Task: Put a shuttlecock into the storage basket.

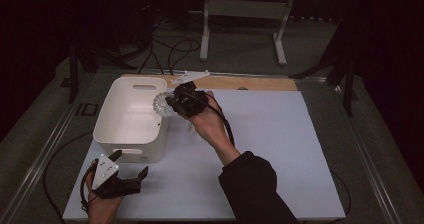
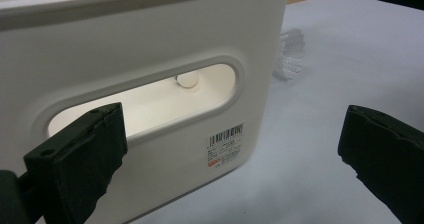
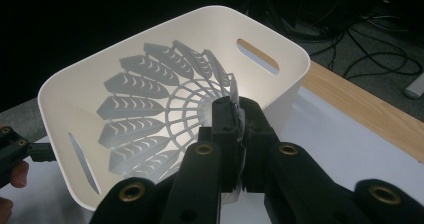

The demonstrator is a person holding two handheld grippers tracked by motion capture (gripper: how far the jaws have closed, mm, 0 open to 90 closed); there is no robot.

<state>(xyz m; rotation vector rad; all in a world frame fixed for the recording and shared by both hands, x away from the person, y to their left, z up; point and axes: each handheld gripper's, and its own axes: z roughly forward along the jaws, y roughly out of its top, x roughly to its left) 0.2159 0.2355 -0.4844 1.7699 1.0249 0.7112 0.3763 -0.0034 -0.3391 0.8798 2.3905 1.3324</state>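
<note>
My right gripper is shut on the skirt of a white plastic shuttlecock, which it holds over the right rim of a white bin. In the right gripper view the shuttlecock fans out to the left of the closed jaws of the right gripper, above the bin's inside. My left gripper stands open near the bin's front wall. The left gripper view looks between the wide jaws of the left gripper at the bin's handle slot. A small round white thing shows through the slot.
A translucent thing lies on the white sheet just right of the bin. A wooden strip runs along the table's back edge, with a white object on it. Cables and a white frame stand on the floor beyond.
</note>
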